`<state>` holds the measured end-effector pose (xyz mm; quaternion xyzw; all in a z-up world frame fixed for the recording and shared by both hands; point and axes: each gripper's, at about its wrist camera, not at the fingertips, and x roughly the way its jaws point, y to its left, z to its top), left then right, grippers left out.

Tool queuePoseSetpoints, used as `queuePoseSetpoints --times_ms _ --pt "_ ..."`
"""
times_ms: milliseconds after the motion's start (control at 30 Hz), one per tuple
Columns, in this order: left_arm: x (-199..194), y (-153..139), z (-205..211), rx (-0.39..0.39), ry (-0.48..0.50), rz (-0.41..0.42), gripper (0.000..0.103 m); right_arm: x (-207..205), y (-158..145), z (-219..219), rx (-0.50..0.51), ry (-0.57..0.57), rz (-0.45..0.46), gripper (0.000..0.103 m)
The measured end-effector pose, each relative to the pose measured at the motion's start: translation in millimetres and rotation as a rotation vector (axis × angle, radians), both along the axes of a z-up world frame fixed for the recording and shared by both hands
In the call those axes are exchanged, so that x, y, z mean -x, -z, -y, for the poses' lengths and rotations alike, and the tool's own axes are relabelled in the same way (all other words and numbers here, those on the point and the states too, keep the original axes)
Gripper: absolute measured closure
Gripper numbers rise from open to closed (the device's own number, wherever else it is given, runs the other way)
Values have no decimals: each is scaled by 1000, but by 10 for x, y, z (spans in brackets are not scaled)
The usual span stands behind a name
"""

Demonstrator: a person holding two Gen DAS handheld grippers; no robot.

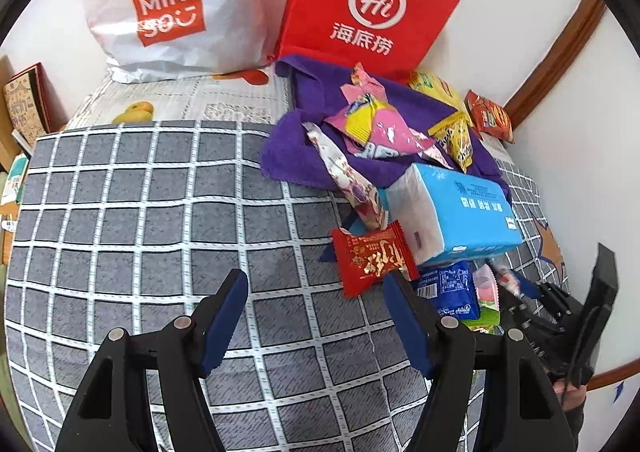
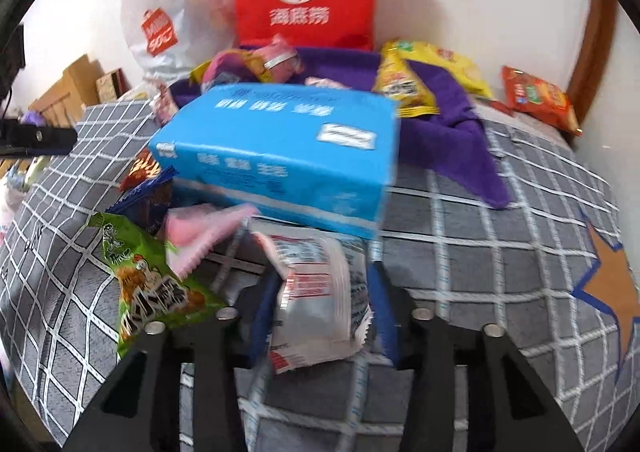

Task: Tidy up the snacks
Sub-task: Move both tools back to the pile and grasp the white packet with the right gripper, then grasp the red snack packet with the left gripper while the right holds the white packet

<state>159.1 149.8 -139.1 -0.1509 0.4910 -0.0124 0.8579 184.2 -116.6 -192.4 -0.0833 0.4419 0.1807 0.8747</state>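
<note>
White snack packet (image 2: 320, 292) lies between right gripper (image 2: 324, 284) blue pads, just below blue tissue pack (image 2: 280, 156); jaws closed on its sides. Long axis runs away from camera toward tissue pack, crimped end near. Judged step: pick-up; squeeze mid-body, lift straight, avoid dragging green packet (image 2: 148, 284) left of tissue pack. Left gripper (image 1: 316, 292) open, empty, beside red candy (image 1: 372, 256)
</note>
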Motion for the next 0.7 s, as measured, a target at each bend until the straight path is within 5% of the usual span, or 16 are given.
queuePoseSetpoints --times_ms 233,700 --pt "-195 137 167 16 8 -8 35 -35 22 344 -36 115 11 70" --pt "-539 476 553 -34 38 -53 32 -121 118 394 -84 115 -27 68"
